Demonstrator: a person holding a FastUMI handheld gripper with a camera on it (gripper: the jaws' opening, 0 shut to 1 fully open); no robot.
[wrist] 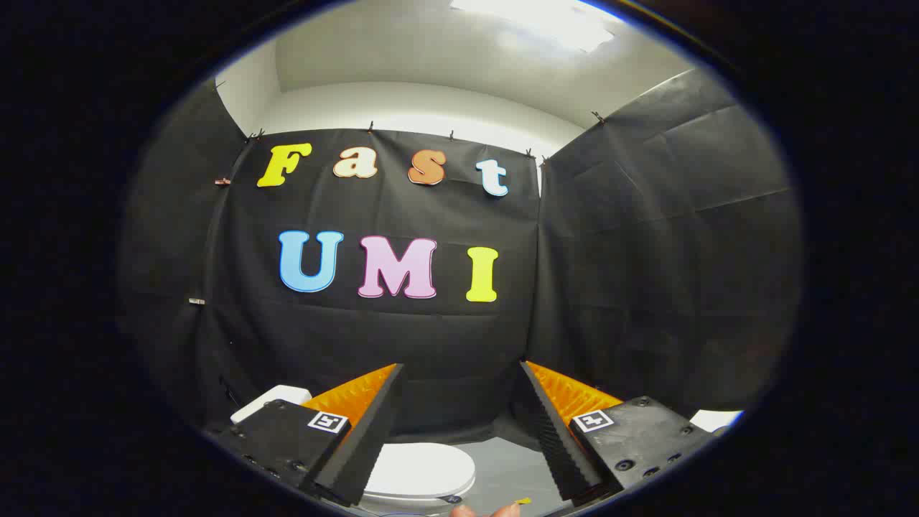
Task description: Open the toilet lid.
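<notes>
A white toilet with its lid (420,468) lying flat and closed sits low down, below and between my fingers. My gripper (459,377) is held well above it, pointing at the black booth wall. Its two black-and-orange fingers (373,416) stand wide apart with nothing between them. The toilet's front part is hidden under the left finger. A fingertip of a person's hand (488,511) peeks in just below the lid.
A white block (276,398), perhaps the tank or a fixture, shows behind the left finger. Another white object (714,418) sits past the right finger. Grey floor (513,470) lies right of the toilet. Black cloth walls close in ahead and to both sides.
</notes>
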